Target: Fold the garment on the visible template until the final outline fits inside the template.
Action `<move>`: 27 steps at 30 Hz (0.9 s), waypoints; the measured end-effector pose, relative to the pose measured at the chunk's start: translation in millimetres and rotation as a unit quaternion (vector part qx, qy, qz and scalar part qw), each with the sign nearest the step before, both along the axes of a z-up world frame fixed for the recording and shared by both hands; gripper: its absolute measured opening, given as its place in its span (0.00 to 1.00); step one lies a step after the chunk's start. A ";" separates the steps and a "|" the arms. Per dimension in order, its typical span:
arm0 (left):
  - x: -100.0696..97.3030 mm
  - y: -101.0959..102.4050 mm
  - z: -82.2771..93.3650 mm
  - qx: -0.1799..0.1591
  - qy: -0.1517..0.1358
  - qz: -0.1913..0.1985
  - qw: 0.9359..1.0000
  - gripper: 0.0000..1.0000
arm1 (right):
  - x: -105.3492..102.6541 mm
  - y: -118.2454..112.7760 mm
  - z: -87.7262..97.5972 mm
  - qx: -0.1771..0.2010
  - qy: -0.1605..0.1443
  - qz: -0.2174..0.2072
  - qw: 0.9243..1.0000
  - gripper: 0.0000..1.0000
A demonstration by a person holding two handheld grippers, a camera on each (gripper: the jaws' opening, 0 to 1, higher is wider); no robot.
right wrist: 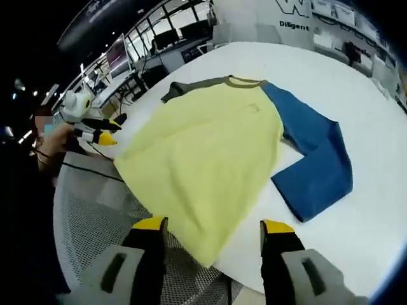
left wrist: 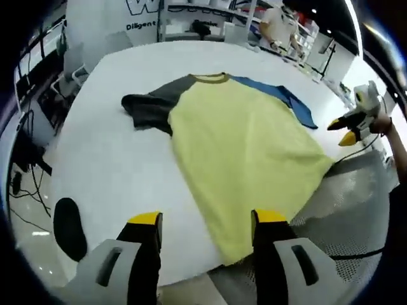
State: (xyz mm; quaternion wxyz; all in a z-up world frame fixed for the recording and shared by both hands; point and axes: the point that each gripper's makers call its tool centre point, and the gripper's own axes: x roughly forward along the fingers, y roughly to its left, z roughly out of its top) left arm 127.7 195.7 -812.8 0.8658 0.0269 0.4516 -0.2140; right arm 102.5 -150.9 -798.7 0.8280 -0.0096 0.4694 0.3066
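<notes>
The white table [left wrist: 114, 159] carries a yellow shirt [left wrist: 241, 152] spread flat, its hem hanging over the near edge onto grey mesh, one sleeve dark grey [left wrist: 149, 108], the other blue [right wrist: 315, 159] and bent. The left claw [left wrist: 206, 222] hovers at the hem, jaws apart and empty. The right claw [right wrist: 213, 225] does likewise, jaws wide and holding nothing.

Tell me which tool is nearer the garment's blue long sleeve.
Right. The right tool hovers at the hem with the blue long sleeve just ahead to its side; the left tool sits across the yellow shirt body from it.
</notes>
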 end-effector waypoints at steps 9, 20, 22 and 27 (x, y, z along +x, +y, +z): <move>21.8 -1.1 4.1 -0.037 -0.013 0.032 0.999 0.68 | 22.2 3.7 14.0 0.023 -0.030 -0.036 0.999 0.82; 51.3 5.7 -3.4 -0.023 -0.028 0.042 0.998 0.83 | 52.0 49.8 25.0 0.052 -0.062 -0.026 0.996 0.89; 57.6 5.1 -2.6 -0.023 -0.034 0.043 0.998 0.84 | 55.1 60.5 23.4 0.055 -0.060 -0.013 0.997 0.91; 69.4 7.2 -3.0 -0.013 -0.050 0.038 0.998 0.93 | 62.5 78.3 22.1 0.063 -0.062 0.007 0.996 0.97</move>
